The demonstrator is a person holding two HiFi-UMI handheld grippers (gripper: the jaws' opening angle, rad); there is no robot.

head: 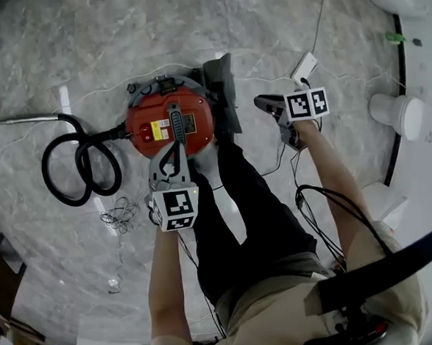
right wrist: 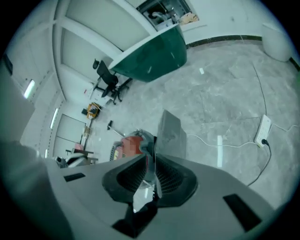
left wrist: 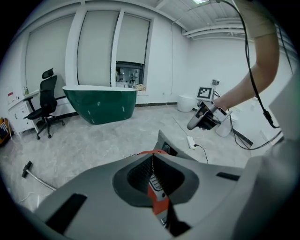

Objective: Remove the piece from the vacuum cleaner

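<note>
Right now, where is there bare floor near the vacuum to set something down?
Free: the floor beyond the vacuum cleaner, between wand and power strip; also the patch beside the person's left arm, this side of the wire tangle. Crowded: the hose loop side and the cables by the right arm.

The right tongs (right wrist: 151,161) are seen closed on a thin grey piece (right wrist: 146,143). Beyond them the red vacuum cleaner (right wrist: 126,147) is shown on the marble floor (right wrist: 225,93), and a green bathtub (right wrist: 154,56) is seen farther back.
</note>
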